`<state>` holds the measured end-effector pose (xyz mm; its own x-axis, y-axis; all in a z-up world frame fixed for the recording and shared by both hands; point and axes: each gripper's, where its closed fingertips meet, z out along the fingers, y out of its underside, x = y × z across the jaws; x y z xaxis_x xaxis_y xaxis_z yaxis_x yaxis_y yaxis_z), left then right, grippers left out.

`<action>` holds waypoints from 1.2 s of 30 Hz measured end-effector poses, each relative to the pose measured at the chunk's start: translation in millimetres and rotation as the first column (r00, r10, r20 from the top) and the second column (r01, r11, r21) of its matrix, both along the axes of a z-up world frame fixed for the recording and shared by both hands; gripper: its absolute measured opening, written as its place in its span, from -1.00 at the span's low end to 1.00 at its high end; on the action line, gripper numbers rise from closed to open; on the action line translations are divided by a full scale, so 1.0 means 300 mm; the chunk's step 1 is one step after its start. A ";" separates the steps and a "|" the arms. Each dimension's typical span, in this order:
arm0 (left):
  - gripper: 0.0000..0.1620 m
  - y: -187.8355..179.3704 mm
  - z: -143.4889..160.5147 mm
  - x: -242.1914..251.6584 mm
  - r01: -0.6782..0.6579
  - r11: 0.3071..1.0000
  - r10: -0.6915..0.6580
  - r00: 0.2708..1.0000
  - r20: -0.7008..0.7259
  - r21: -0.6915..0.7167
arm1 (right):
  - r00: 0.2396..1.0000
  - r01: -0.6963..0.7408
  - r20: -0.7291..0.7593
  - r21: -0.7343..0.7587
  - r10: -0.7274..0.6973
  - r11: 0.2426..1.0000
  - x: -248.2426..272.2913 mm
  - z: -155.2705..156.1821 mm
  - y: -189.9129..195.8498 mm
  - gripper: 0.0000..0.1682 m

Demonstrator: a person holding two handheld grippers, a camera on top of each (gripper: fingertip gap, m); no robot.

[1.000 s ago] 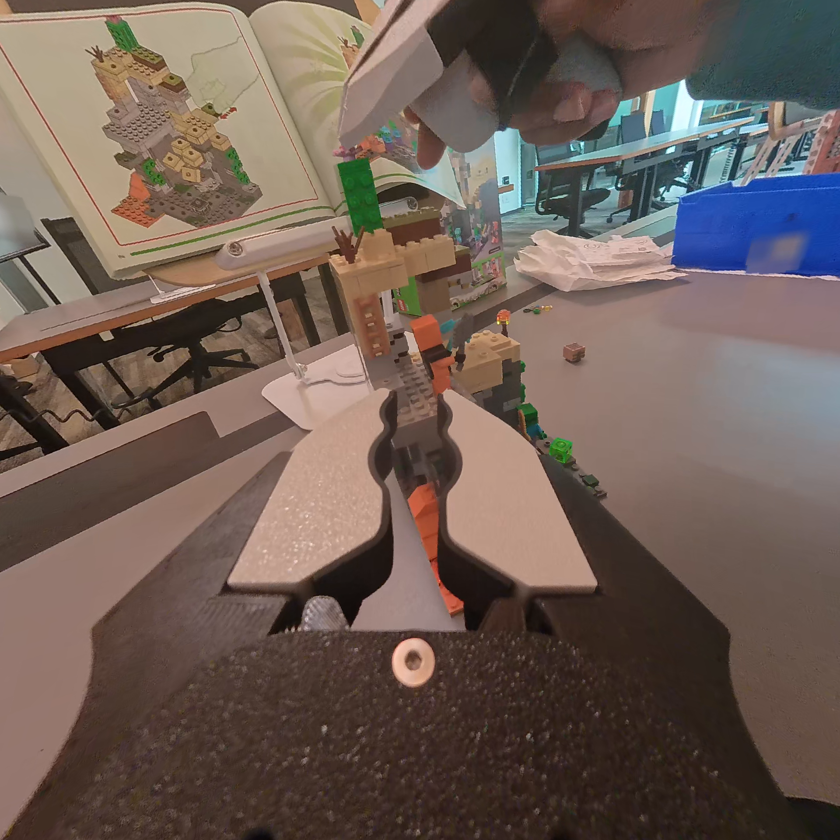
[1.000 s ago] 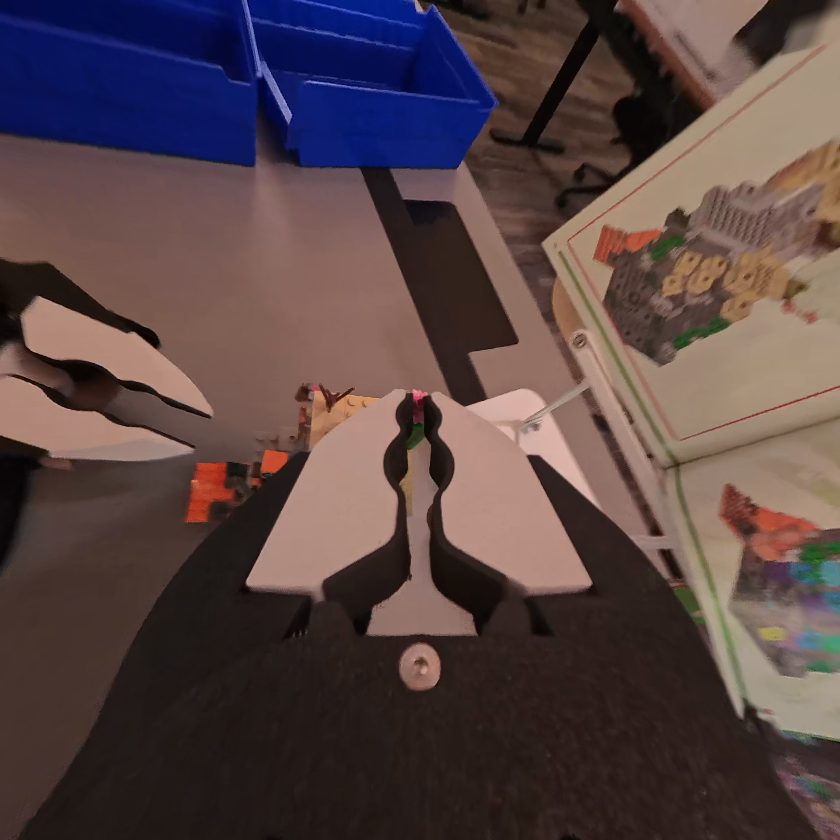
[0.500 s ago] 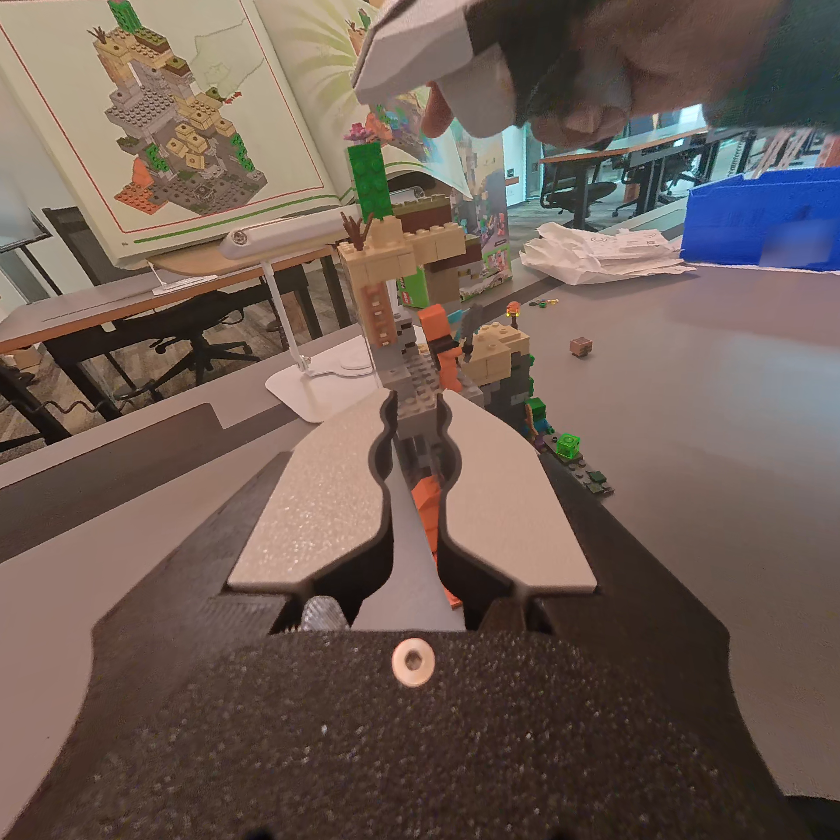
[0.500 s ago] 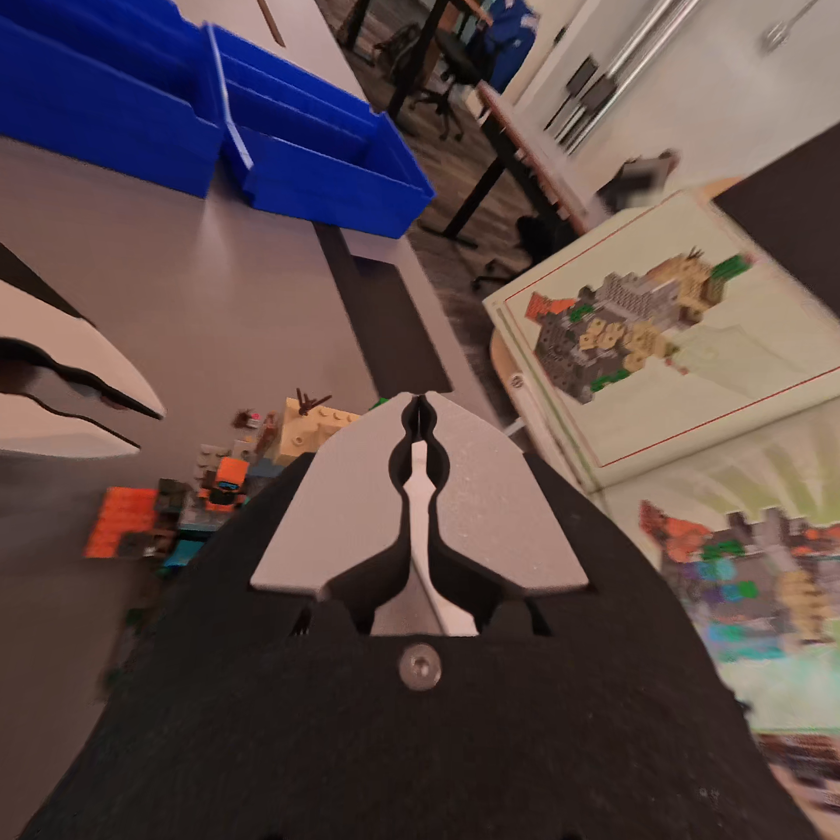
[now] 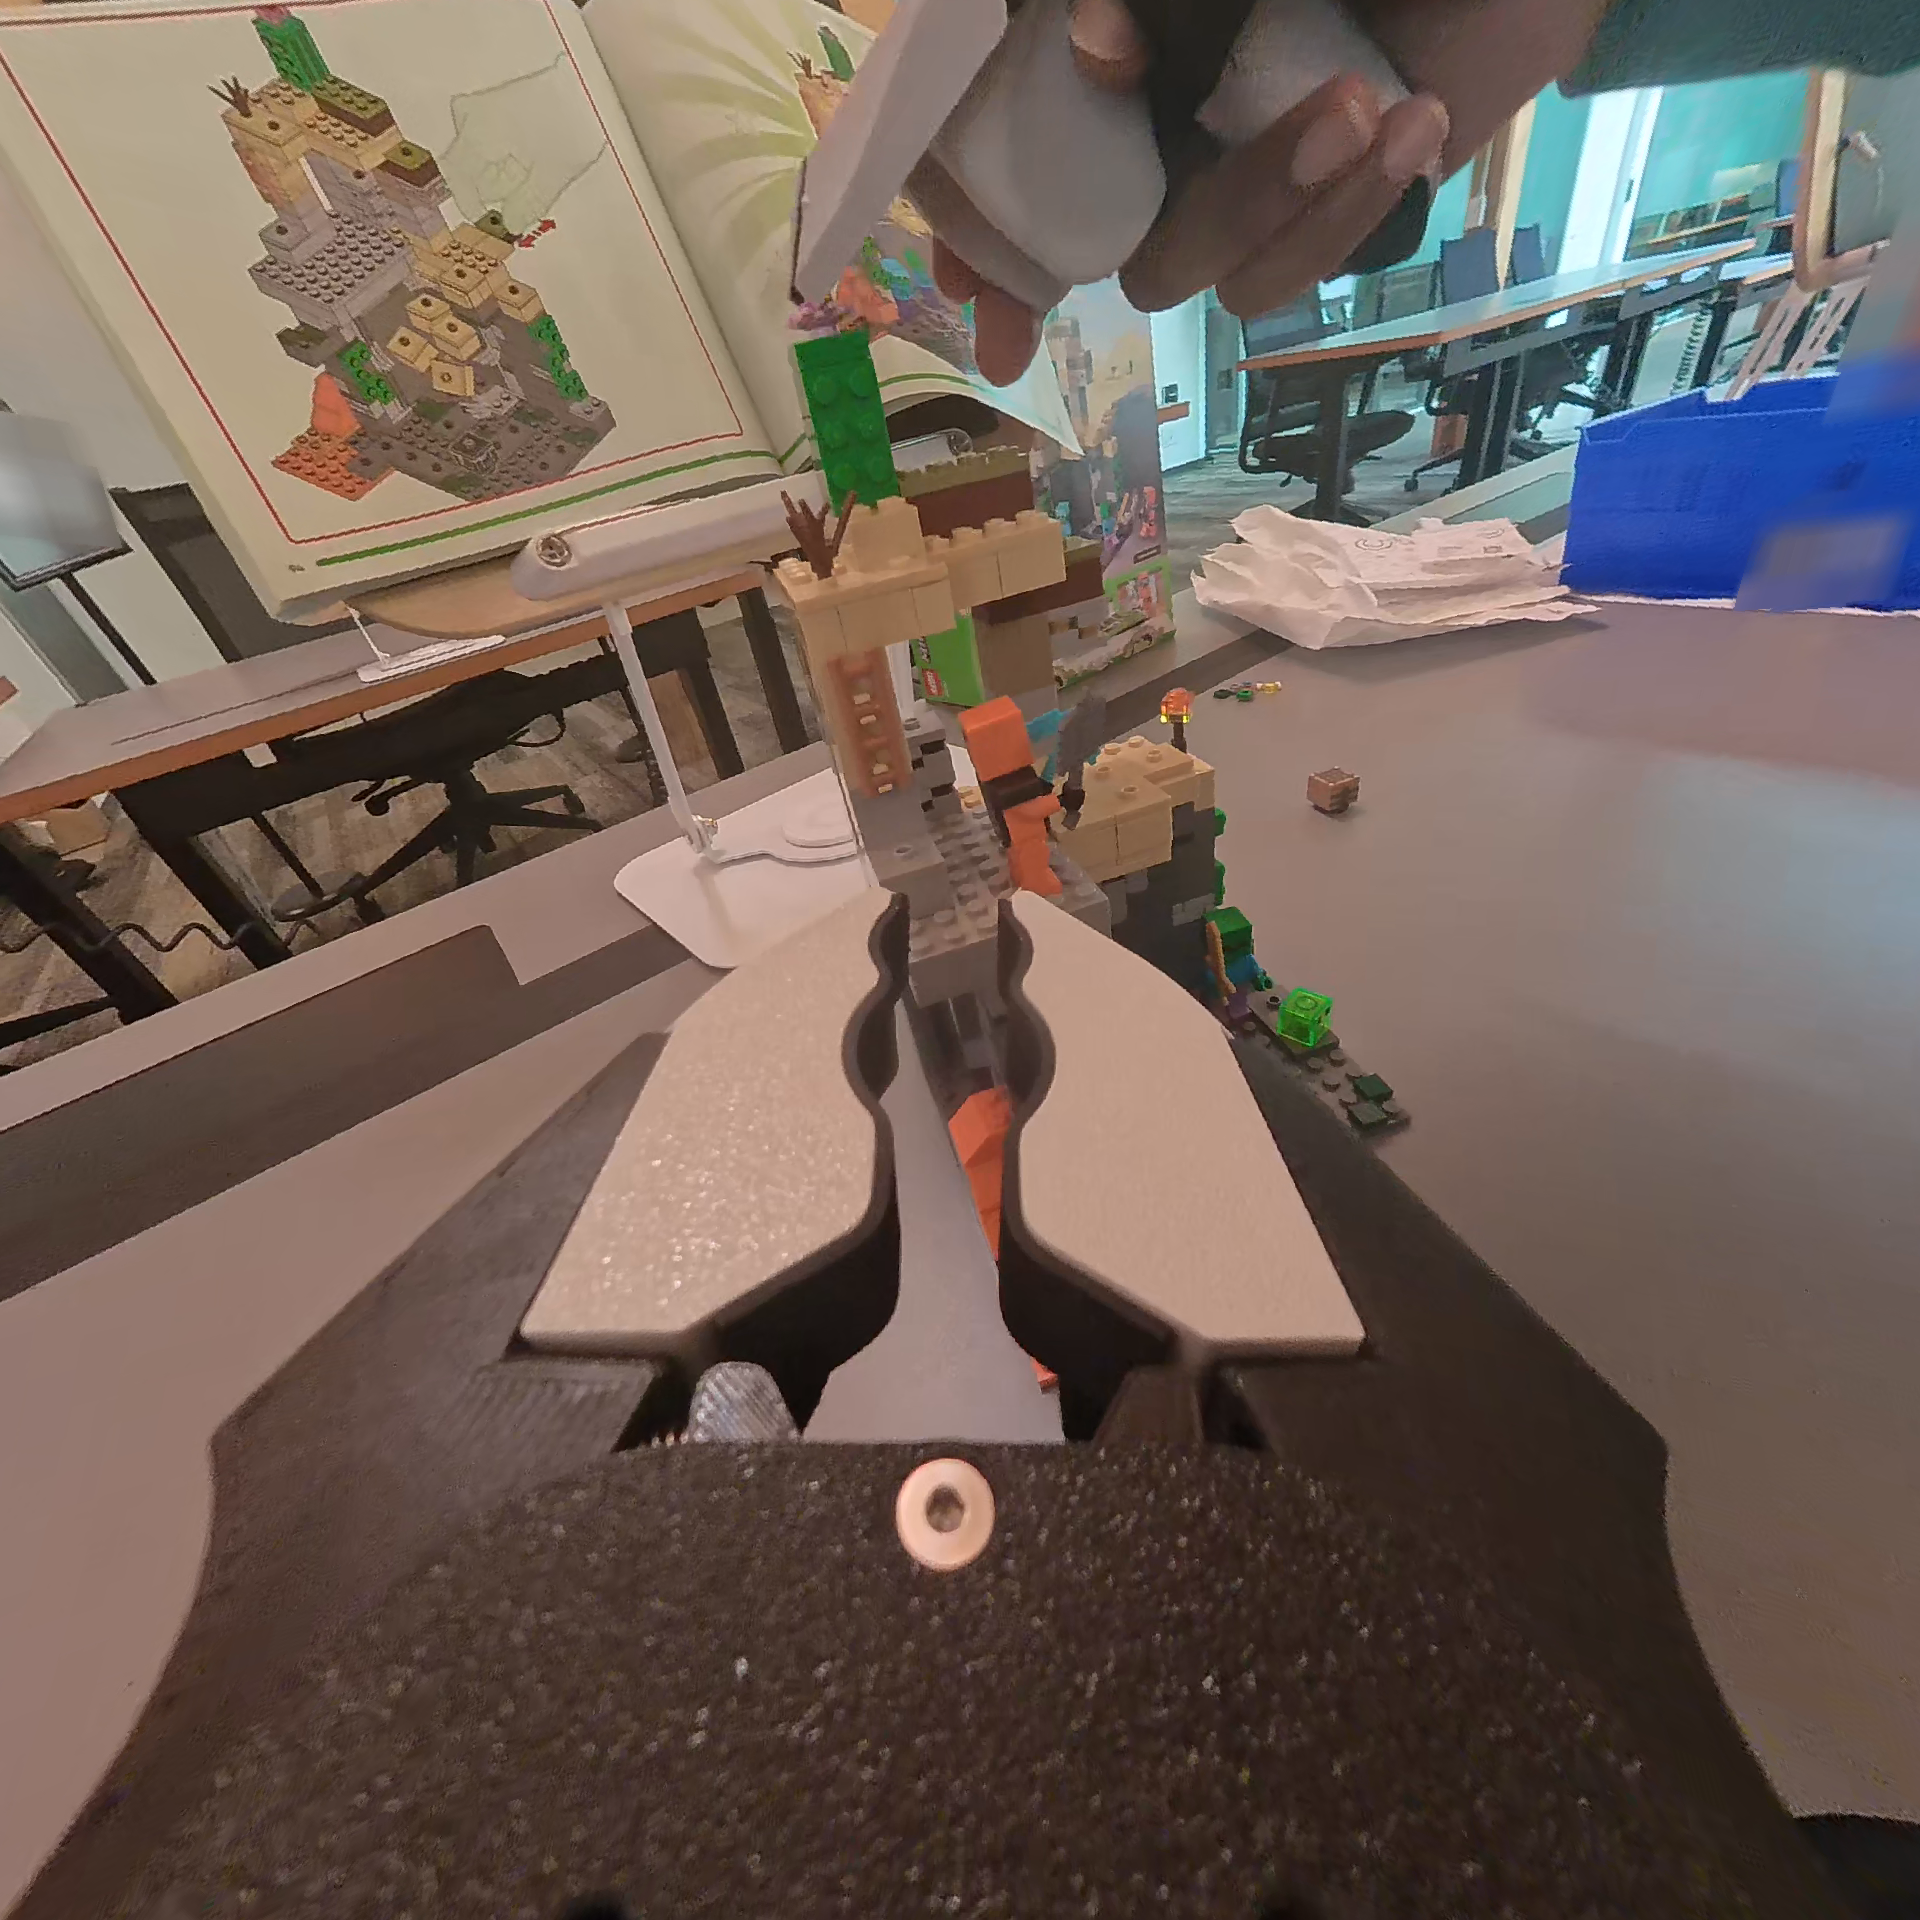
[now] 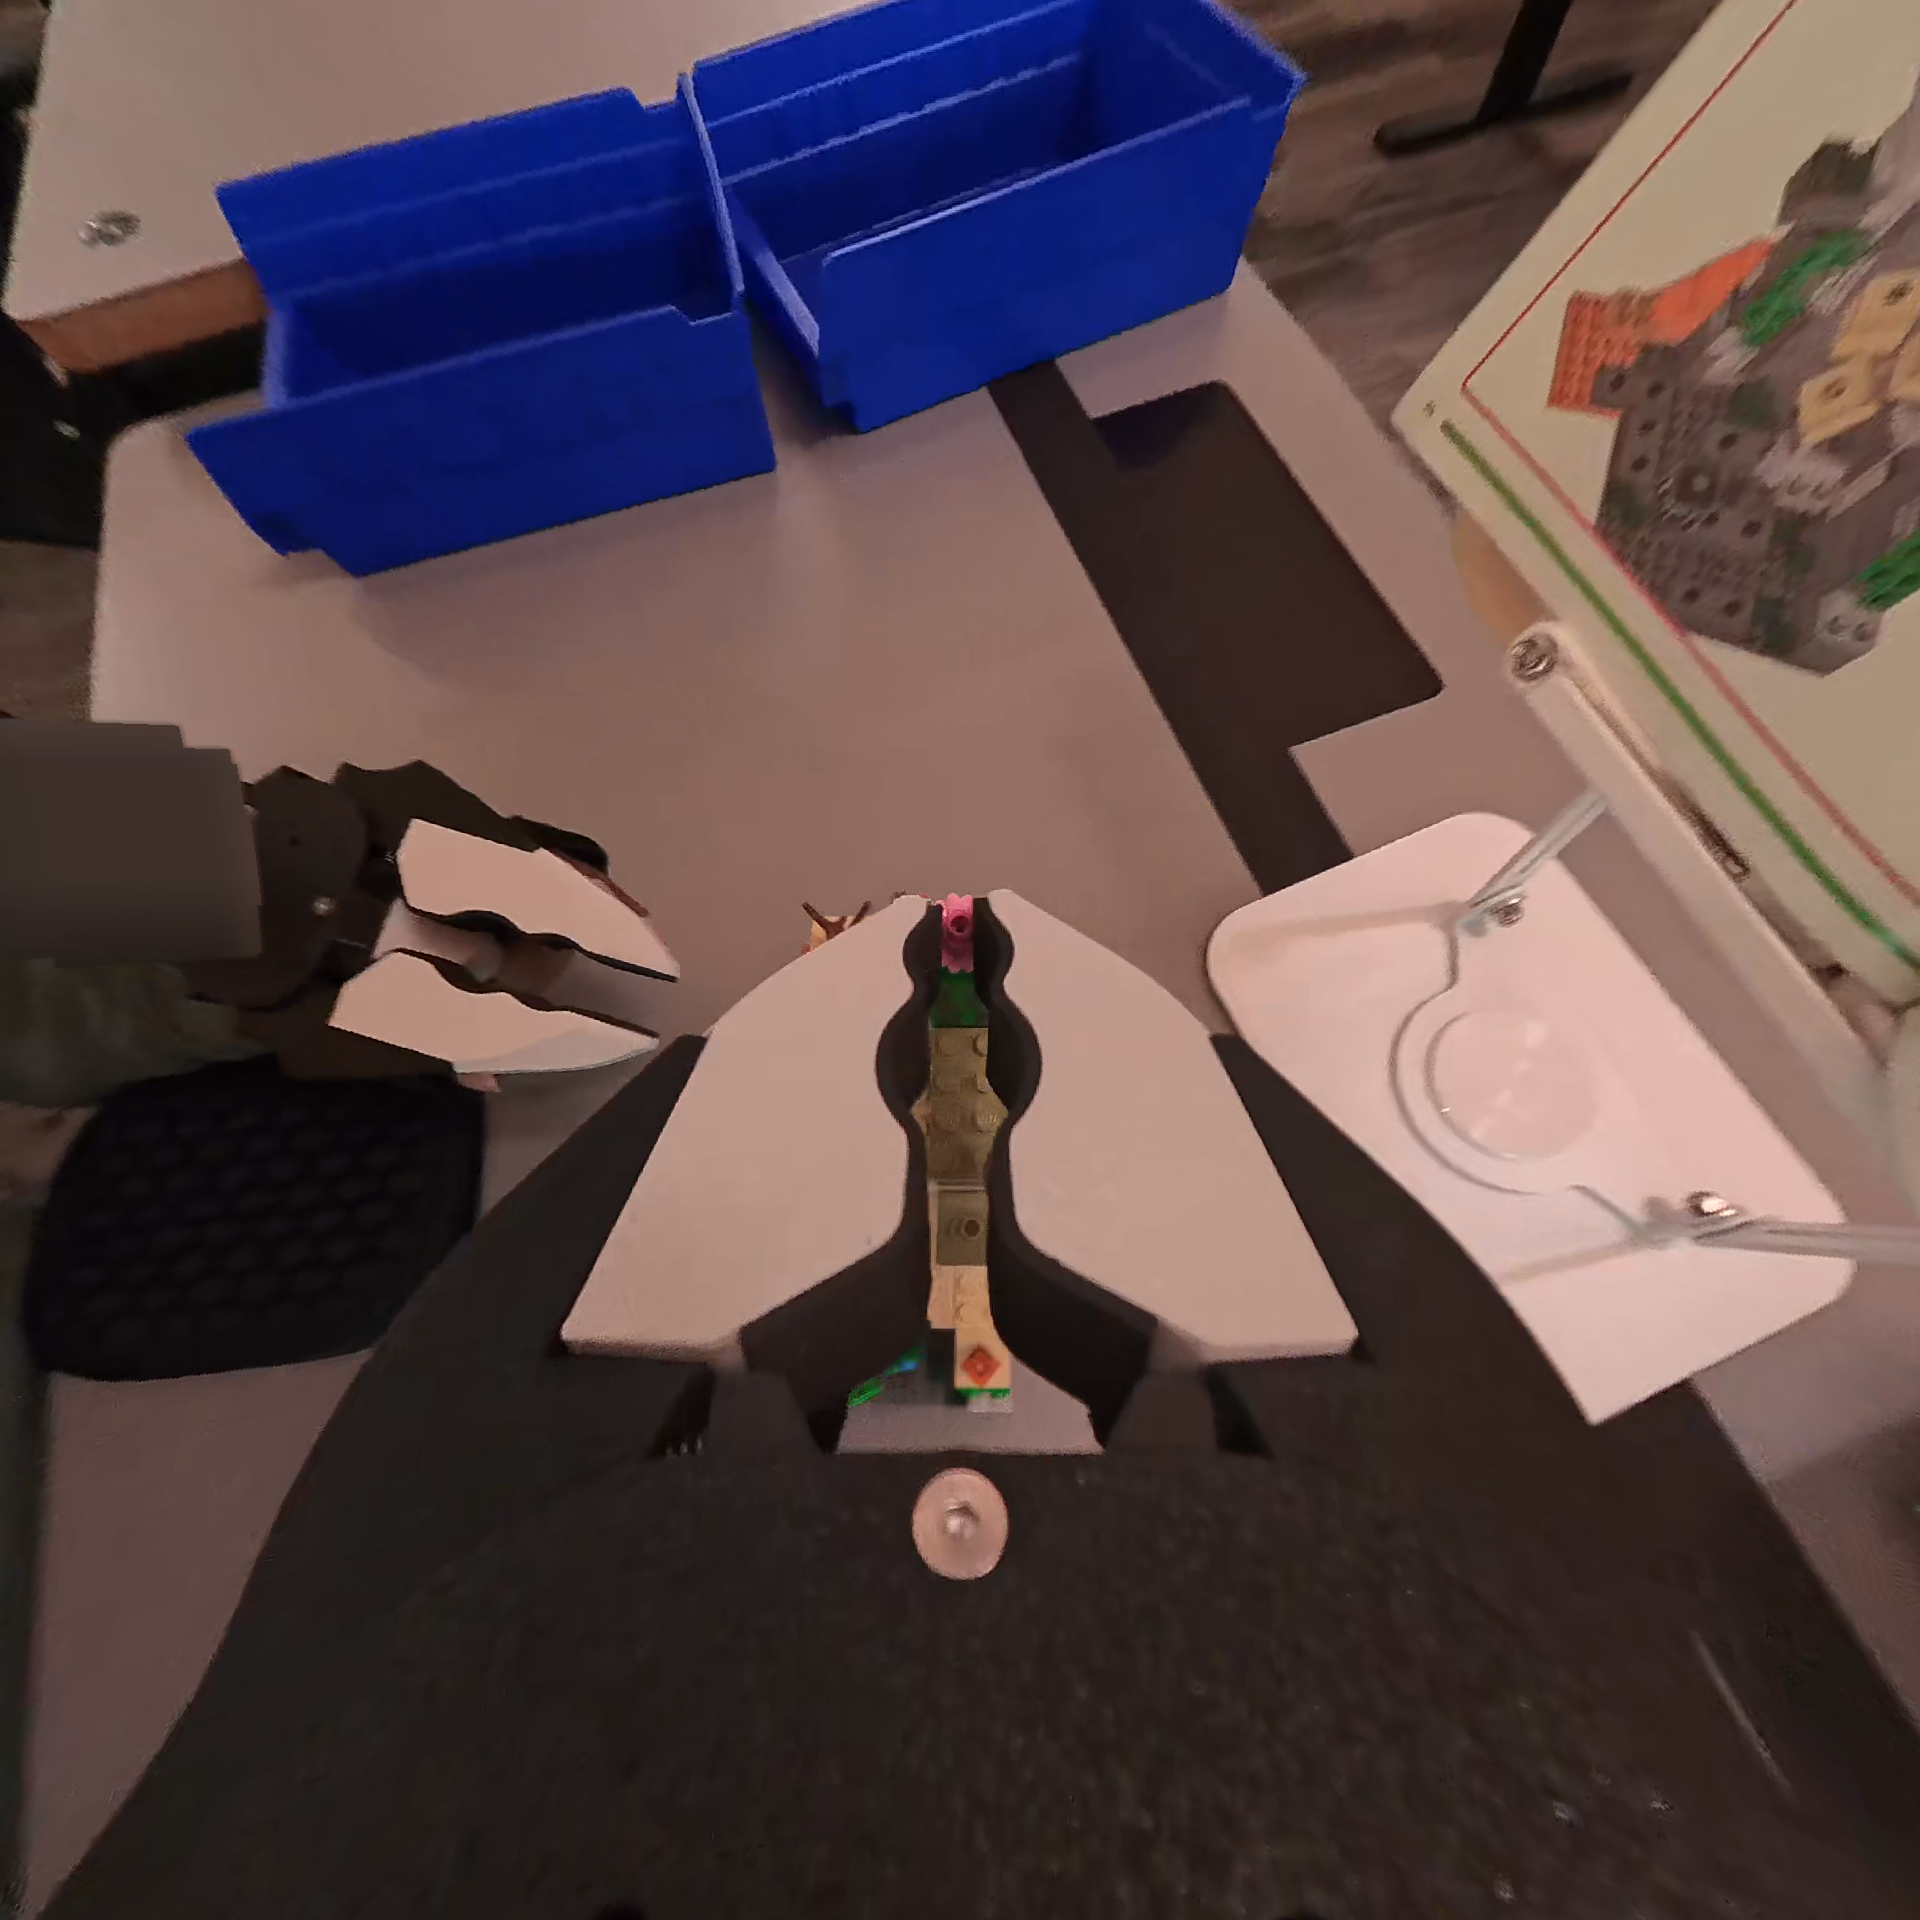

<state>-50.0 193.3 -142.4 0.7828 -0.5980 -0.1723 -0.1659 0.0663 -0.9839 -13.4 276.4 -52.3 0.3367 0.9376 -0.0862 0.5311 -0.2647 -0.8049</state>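
A brick model (image 5: 935,727) of tan, grey and orange blocks stands on the grey table (image 5: 1558,987). A green column (image 5: 844,426) rises from its top, with a small pink flower piece (image 6: 958,928) on the tip. My left gripper (image 5: 951,935) is shut on the model's grey lower part. It also shows at the left of the right wrist view (image 6: 655,1003). My right gripper (image 6: 958,914), held by a hand (image 5: 1247,156), points down over the column, its tips closed on the pink flower. It enters the left wrist view (image 5: 805,291) from above.
An open instruction booklet (image 5: 416,260) rests on a stand with a white base (image 6: 1507,1091) behind the model. Two blue bins (image 6: 727,312) stand at the far table edge. Crumpled white paper (image 5: 1382,571), a product box (image 5: 1112,582) and a small brown brick (image 5: 1333,790) lie to the right. Spacing between my two grippers at the tips: around 12 centimetres. The small brown brick (image 5: 1333,790) is about 30 centimetres from both grippers' fingertips.
My right gripper lifted off the column top half a second ago and has come back down onto the pink flower. My left gripper keeps its hold on the model.
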 end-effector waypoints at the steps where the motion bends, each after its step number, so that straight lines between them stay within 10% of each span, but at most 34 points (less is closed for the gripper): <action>1: -0.81 -0.001 0.000 0.001 0.000 1.000 0.000 1.000 -0.003 0.002 | 1.000 0.001 0.005 -0.026 -0.001 1.000 0.000 0.000 0.000 -0.94; 14: -0.81 -0.002 0.008 -0.015 -0.014 1.000 0.014 1.000 -0.010 0.014 | 0.999 -0.014 0.055 0.216 0.002 0.976 -0.047 0.008 -0.023 -1.00; 36: -0.62 0.236 0.273 0.137 0.271 0.955 -0.278 0.959 -0.047 -0.125 | 0.977 -0.033 0.212 -0.010 0.035 0.999 0.026 -0.005 0.008 -0.87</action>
